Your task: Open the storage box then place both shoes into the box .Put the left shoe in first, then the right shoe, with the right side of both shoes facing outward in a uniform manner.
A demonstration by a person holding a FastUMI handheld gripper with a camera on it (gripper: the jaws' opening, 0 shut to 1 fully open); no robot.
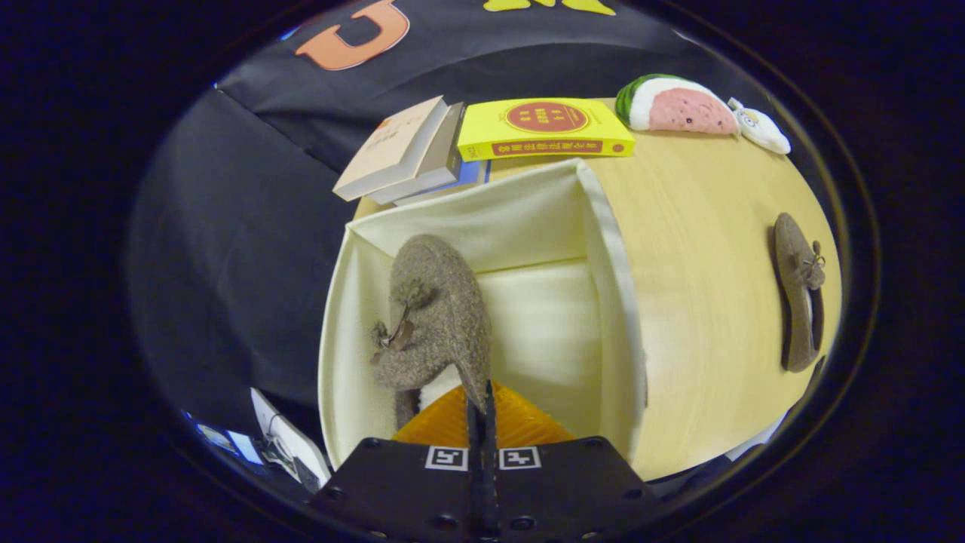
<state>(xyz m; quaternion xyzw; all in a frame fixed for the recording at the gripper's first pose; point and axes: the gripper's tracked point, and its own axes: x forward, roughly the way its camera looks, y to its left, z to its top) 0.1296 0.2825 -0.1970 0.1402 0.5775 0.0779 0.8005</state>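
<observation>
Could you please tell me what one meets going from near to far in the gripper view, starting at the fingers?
hand-held gripper shut on the grey shoe → cream storage box → yellow book

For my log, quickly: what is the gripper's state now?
Gripper: closed on the brown shoe, holding it over the open storage box.

Tool fingers pressed tight together, pinching shoe edge, pointing fwd/down.
</observation>
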